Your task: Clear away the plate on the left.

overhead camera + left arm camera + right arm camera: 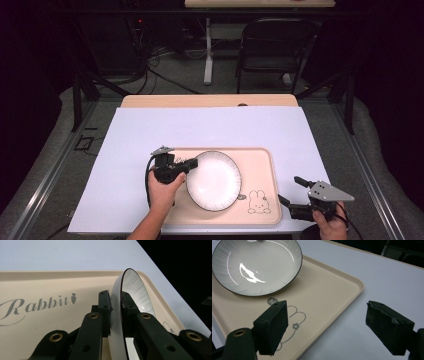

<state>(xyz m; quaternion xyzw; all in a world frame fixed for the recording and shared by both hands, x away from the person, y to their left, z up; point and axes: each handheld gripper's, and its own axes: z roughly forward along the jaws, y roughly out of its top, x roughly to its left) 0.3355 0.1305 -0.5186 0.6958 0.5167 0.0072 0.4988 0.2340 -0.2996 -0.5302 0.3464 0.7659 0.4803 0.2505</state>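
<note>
My left gripper (115, 312) pinches the plate (214, 180) rim; the tray (50, 322) reads "Rabbit". My right gripper (327, 327) stands spread.

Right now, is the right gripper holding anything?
No: the right gripper has its jaws wide apart over the tray corner, with nothing between them, clear of the plate.

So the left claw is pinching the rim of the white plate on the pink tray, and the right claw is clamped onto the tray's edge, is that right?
Not quite. The right gripper holds nothing: in the right gripper view its jaws stand wide open, just off the tray corner. The rest holds: the left gripper pinches the rim of the plate on the tray.
</note>
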